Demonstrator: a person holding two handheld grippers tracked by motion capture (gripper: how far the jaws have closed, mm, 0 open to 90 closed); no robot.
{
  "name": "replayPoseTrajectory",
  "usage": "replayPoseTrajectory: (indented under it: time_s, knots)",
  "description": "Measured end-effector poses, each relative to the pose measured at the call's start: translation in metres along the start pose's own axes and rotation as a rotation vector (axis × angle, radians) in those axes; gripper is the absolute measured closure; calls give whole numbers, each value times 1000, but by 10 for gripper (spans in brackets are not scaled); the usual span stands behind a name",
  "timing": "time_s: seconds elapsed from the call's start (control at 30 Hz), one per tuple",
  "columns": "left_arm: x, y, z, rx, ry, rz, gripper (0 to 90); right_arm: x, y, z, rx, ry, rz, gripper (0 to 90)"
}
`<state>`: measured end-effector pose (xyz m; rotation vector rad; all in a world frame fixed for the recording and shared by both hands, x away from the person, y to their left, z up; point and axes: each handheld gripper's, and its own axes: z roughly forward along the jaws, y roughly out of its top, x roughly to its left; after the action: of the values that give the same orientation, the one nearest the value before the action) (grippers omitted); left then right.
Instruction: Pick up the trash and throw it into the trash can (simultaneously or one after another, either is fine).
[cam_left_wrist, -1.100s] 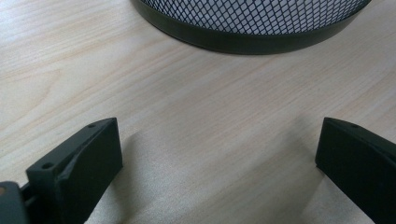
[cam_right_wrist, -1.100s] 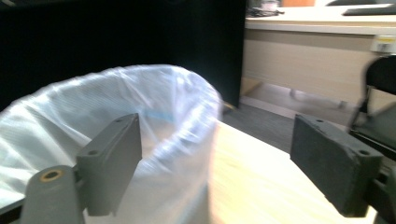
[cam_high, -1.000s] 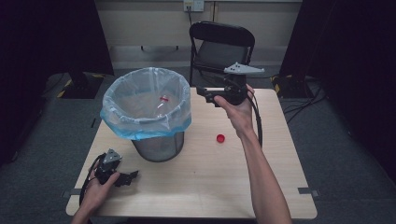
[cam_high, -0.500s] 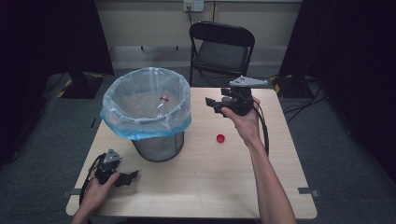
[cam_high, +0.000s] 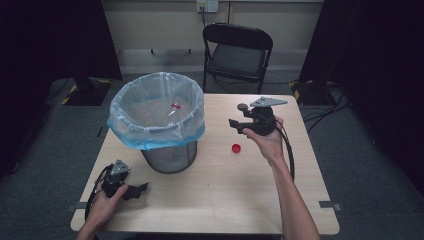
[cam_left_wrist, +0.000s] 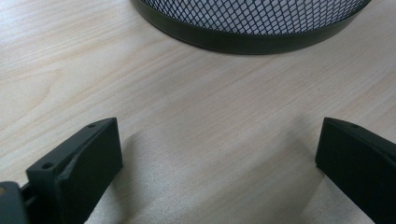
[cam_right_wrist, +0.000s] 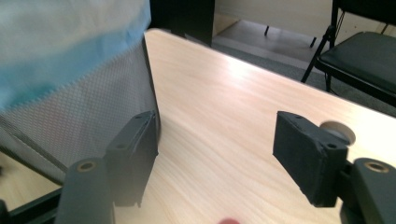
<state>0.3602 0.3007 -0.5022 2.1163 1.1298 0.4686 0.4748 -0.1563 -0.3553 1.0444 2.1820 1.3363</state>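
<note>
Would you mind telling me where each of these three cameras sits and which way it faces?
High view: above the person's side, looking forward and down on the table; both forearms show, with the left gripper and right gripper.
Left gripper view: on the left gripper, low over the table, facing the bin's mesh base; its open jaws show.
Right gripper view: on the right gripper, raised, facing the bin and chair; its open jaws show.
Shared: all three show the bin and table.

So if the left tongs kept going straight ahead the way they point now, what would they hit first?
Probably the black base ring of the mesh wastebasket, straight ahead of the open left tongs, with only bare table between.
</note>
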Motion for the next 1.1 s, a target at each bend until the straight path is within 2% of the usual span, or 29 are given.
replayPoseTrajectory:
  time_s: [0.23,0.4,0.53,0.63,0.77,0.9,1.1]
  knots:
    - [0,0,0,0,0,0,0,-7,-28,15,87,-24,-11,341]
    - [0,0,0,1,0,1,0,-9,-47,29,168,13,-17,371]
    - [0,0,0,1,0,0,0,-14,-60,40,212,41,7,376]
    - [0,0,0,0,0,1,0,-14,-69,47,229,30,10,379]
    - [0,0,0,0,0,1,0,-16,-80,55,243,32,19,451]
    - [0,0,0,-1,1,0,0,-17,-91,61,263,11,35,499]
    - [0,0,0,0,1,0,0,-19,-100,66,280,-1,45,486]
